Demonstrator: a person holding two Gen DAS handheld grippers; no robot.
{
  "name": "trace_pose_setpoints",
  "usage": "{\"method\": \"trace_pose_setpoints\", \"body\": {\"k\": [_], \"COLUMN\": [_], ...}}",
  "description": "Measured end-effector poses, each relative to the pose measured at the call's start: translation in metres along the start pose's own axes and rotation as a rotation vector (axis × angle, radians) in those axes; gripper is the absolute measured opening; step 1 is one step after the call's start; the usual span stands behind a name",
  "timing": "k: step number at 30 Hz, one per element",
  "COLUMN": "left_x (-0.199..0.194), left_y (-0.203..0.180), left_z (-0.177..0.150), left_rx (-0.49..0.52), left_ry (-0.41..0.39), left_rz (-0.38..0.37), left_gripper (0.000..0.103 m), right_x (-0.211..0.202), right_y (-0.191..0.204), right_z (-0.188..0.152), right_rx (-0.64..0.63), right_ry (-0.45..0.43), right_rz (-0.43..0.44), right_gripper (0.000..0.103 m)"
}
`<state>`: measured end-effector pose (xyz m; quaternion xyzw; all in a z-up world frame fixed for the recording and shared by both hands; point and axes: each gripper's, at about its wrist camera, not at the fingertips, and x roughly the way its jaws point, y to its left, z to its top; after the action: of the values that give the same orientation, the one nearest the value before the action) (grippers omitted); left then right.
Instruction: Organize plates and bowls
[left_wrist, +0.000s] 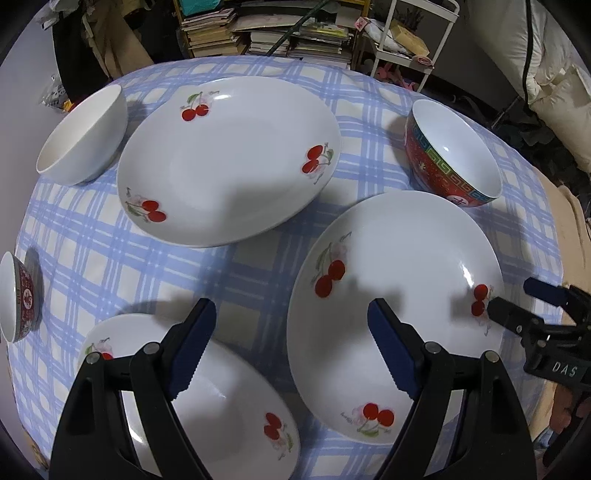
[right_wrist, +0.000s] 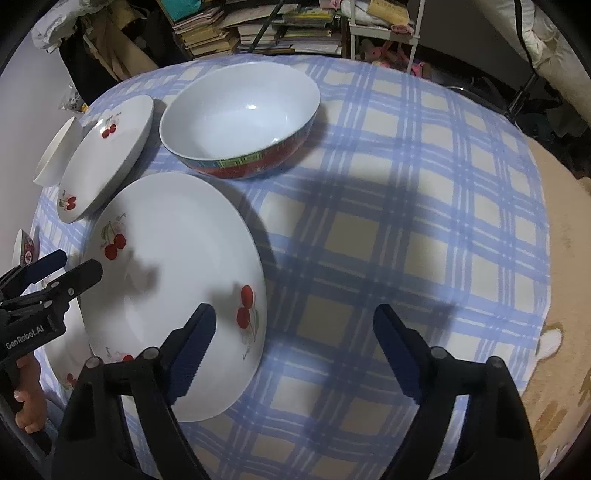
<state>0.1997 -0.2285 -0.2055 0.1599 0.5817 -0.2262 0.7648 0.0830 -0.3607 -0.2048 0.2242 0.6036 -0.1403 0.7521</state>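
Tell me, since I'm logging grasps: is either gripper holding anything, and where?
Nothing is held. Left gripper and right gripper are both open above the plate.

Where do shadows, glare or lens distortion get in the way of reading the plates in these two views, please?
Left wrist view: the fisheye bends the checked tablecloth into a dome; finger shadows fall across the near cherry plate, with a small glare near its right rim. Right wrist view: same bulging, a broad shadow darkens the cloth beside the plate, a glint sits in the red-patterned bowl; corners are vignetted black.
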Motion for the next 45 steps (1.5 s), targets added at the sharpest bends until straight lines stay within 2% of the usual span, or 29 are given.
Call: {"method": "trace_pose_setpoints", "body": {"k": [3,5,8,10,12,18,22,27,32,38,41,45], "left_x": [0.009,0.012,0.020,0.026,0.028,0.027,0.030,0.034,0.036,0.039,0.039,0.043], "left_y": [0.000,-0.001,-0.003,-0.003,-0.003,-0.013,-0.021,-0.022,-0.017,-0.014,-0.005,0.012], "left_z": [0.001,0.001,0.000,-0.001,-0.002,-0.008,-0.009,-0.008,-0.015,-0.018,-0.016,-0.014], "left_rx": [-0.012,-0.013,-0.009,-0.007,-0.010,0.031,0.021,-0.006,-0.012,-0.017,-0.036,-0.099], "left_ry": [0.040,0.053,0.080,0.109,0.103,0.072,0.088,0.095,0.086,0.103,0.109,0.130], "left_rz": [-0.033,-0.044,-0.052,-0.061,-0.070,-0.045,-0.057,-0.082,-0.100,-0.121,-0.132,-0.202], "left_gripper": [0.082,0.077,0.060,0.039,0.039,0.038,0.039,0.040,0.049,0.044,0.035,0.025], "right_x": [0.003,0.004,0.008,0.008,0.008,0.013,0.013,0.013,0.015,0.016,0.015,0.017], "right_y": [-0.002,-0.003,-0.003,-0.002,-0.003,-0.001,0.007,0.012,0.011,0.014,0.007,0.002], "right_z": [0.000,-0.001,-0.002,-0.002,-0.003,-0.005,-0.005,-0.005,-0.002,-0.001,-0.004,-0.005], "right_rx": [0.003,0.008,0.007,0.005,0.012,0.017,0.001,-0.010,-0.005,0.001,0.014,0.040], "right_ry": [0.011,0.020,0.036,0.040,0.042,0.072,0.072,0.073,0.079,0.083,0.088,0.099], "right_rz": [0.003,0.012,0.025,0.039,0.063,0.144,0.153,0.151,0.153,0.151,0.166,0.193], "right_gripper": [0.090,0.085,0.073,0.049,0.046,0.023,0.014,0.013,0.013,0.013,0.013,0.013]}}
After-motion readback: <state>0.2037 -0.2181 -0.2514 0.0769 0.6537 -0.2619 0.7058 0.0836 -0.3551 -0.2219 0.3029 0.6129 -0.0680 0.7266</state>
